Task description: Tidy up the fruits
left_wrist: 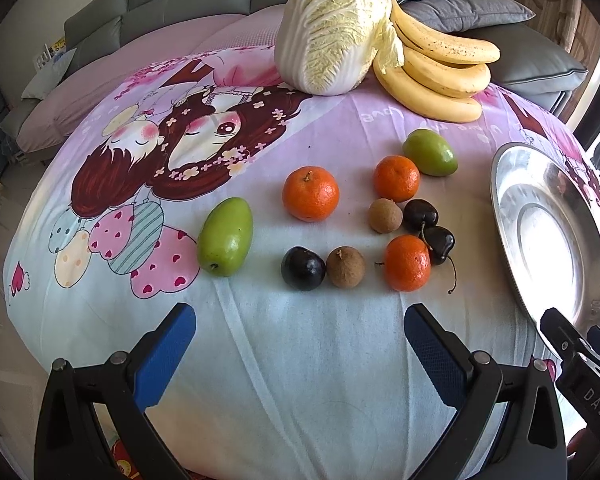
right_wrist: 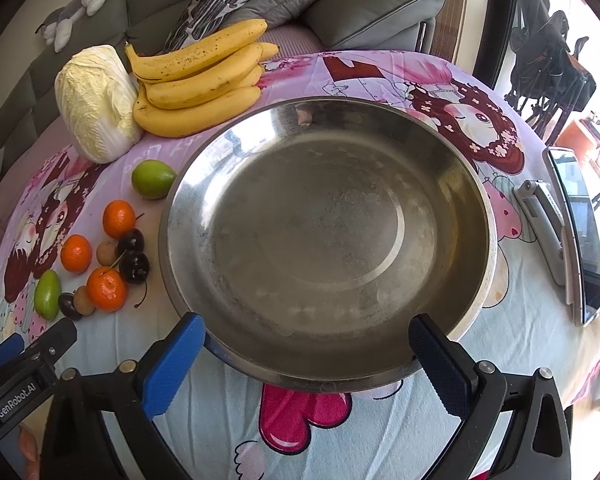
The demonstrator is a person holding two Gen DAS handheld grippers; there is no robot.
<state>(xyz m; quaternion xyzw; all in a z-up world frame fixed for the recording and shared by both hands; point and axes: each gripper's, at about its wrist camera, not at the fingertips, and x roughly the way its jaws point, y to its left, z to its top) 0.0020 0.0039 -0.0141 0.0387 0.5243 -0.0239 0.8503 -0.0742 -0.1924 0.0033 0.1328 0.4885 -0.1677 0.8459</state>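
Observation:
Small fruits lie on the cartoon-print cloth: three tangerines (left_wrist: 311,193), two green fruits (left_wrist: 225,236), two brown longans (left_wrist: 345,267), a dark plum (left_wrist: 303,268) and dark cherries (left_wrist: 420,215). A steel bowl (left_wrist: 548,236) stands empty to their right; in the right wrist view its rim (right_wrist: 180,208) lies straight ahead. My left gripper (left_wrist: 300,344) is open and empty, just short of the plum and longan. My right gripper (right_wrist: 306,344) is open and empty at the bowl's near rim. Bananas (left_wrist: 436,68) lie at the back.
A napa cabbage (left_wrist: 332,28) stands next to the bananas. A phone (right_wrist: 580,236) and a silver folded object (right_wrist: 540,232) lie right of the bowl. A grey sofa with cushions (right_wrist: 364,8) is behind the table.

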